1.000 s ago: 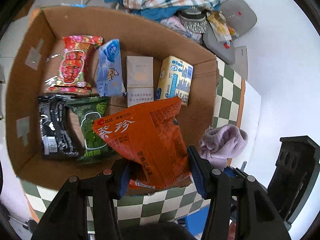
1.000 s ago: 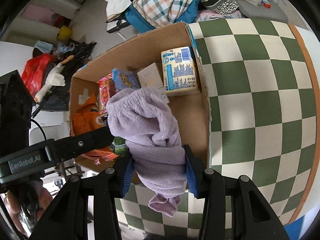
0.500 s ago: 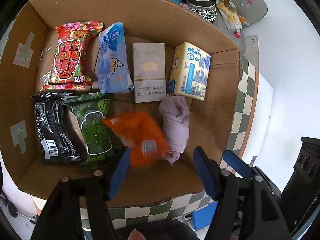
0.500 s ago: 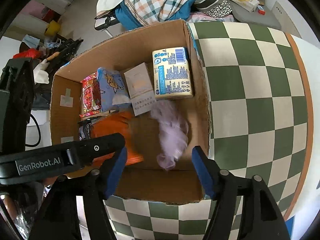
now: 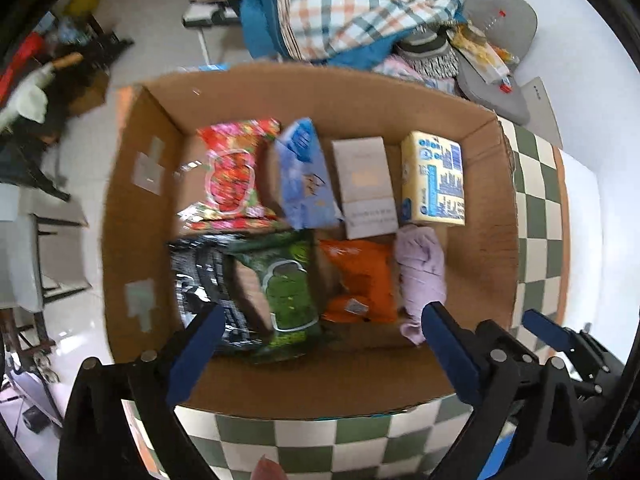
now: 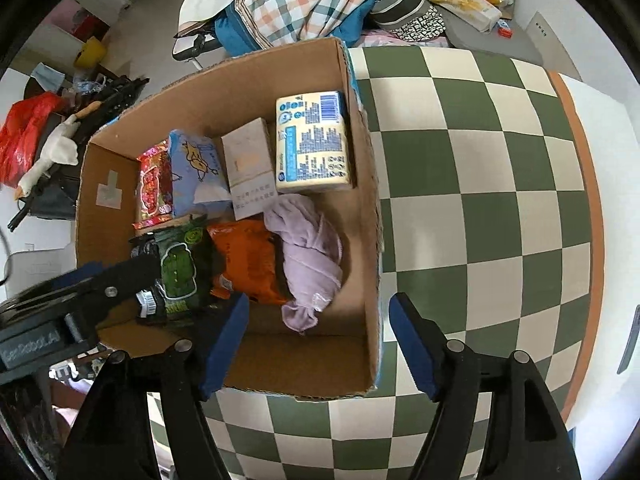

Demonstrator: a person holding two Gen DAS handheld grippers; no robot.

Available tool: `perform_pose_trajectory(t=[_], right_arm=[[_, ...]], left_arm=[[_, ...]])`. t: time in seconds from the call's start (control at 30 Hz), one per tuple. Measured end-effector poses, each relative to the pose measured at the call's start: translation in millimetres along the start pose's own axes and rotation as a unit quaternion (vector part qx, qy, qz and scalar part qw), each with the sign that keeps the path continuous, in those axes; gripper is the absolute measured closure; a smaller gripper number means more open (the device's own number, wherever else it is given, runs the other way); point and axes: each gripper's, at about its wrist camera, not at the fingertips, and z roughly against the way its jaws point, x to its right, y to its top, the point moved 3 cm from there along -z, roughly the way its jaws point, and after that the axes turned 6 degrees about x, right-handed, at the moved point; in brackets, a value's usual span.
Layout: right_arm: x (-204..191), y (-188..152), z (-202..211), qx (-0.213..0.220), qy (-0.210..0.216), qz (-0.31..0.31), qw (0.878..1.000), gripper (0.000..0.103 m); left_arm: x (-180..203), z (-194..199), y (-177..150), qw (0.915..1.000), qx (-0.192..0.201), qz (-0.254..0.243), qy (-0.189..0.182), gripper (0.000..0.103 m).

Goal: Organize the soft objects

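An open cardboard box (image 5: 352, 384) (image 6: 368, 184) stands on the checkered table. Inside lie an orange snack bag (image 5: 360, 280) (image 6: 248, 260) and a rolled lilac cloth (image 5: 422, 272) (image 6: 308, 248) side by side in the near row. Beside them are a green packet (image 5: 288, 284) and a black packet (image 5: 200, 276). The far row holds a red packet (image 5: 232, 172), a blue pack (image 5: 304, 176), a beige box (image 5: 366, 188) and a yellow tissue pack (image 5: 434, 178) (image 6: 312, 140). My left gripper (image 5: 320, 356) and right gripper (image 6: 320, 344) are open and empty above the box's near edge.
The green-and-white checkered table (image 6: 480, 180) extends to the right of the box. A pile of plaid clothes (image 5: 352, 12) and a grey seat (image 5: 496, 28) lie beyond the box. Clutter stands on the floor at the left (image 6: 44, 132).
Both grippers opened and dropped their loads: the orange bag and the lilac cloth now lie in the box. Both grippers have pulled up and back since.
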Motion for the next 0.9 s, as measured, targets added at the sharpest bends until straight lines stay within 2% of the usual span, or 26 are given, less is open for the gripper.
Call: perform_pose_trajectory(t=[0.17,0.23,0.4,0.7,0.9], right_arm=[[0.2,-6.5,3.0,0.012,-0.028,0.016,0.999,0.028],[0.2,-7.7,5.9,0.019,-0.037,0.021,0.999,0.013],[-2.0,-8.2,13.8,0.039,-0.059,0.036,0.997,0.0],[-4.0,-9.4,37.1,0.065,-0.065,0.044,0.995,0.0],[-5.5,-28.1,98.0,0.109,-0.058,0.053,0.991,0.0]], left_arm=[[-4.3,11.7,-7.3,0.9975,0.05,-0.01,0.048,0.002],[-6.7,15.6,-9.5,0.9957,0.066,-0.012,0.064,0.002],[-15.0,25.9,-11.6,0.9917,0.103,-0.007,0.077,0.001],[-16.4,52.3,-24.9,0.9906,0.117,0.007,0.071,0.001],[-1.8,118.0,-49.6,0.9837,0.167,-0.002,0.067,0.001]])
